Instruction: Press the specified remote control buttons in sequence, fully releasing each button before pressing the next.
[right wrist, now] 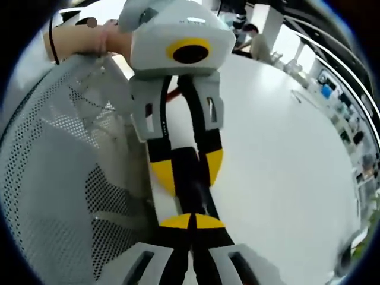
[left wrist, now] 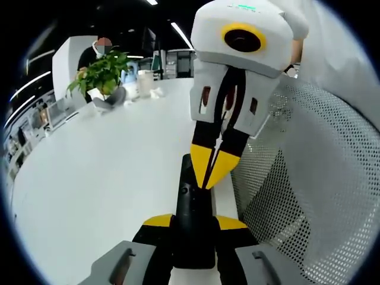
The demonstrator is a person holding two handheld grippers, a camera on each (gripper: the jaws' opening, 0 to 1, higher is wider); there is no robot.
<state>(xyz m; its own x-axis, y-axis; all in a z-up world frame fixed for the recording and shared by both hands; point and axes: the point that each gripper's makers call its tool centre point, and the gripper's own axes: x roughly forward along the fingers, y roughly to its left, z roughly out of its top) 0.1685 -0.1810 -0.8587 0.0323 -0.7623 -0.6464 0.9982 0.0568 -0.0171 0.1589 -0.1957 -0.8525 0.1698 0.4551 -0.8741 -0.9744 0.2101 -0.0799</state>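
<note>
In the left gripper view the left gripper point(left wrist: 193, 228) is clamping the black remote point(left wrist: 193, 208) between its jaws while the right gripper point(left wrist: 212, 169), tips closed together, is pressing a button; in the right gripper view the remote point(right wrist: 189, 178) is lying just ahead of those closed tips, so the sequence looks underway, its progress unreadable.

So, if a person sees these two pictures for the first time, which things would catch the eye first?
Probably the two tools facing each other over a black remote control at the edge of the white table. In the left gripper view, the left tool holds the remote at the bottom, while the right tool comes from above with its yellow tips closed together on the remote. Beside them is a white mesh chair back, and a green potted plant stands far behind.
</note>
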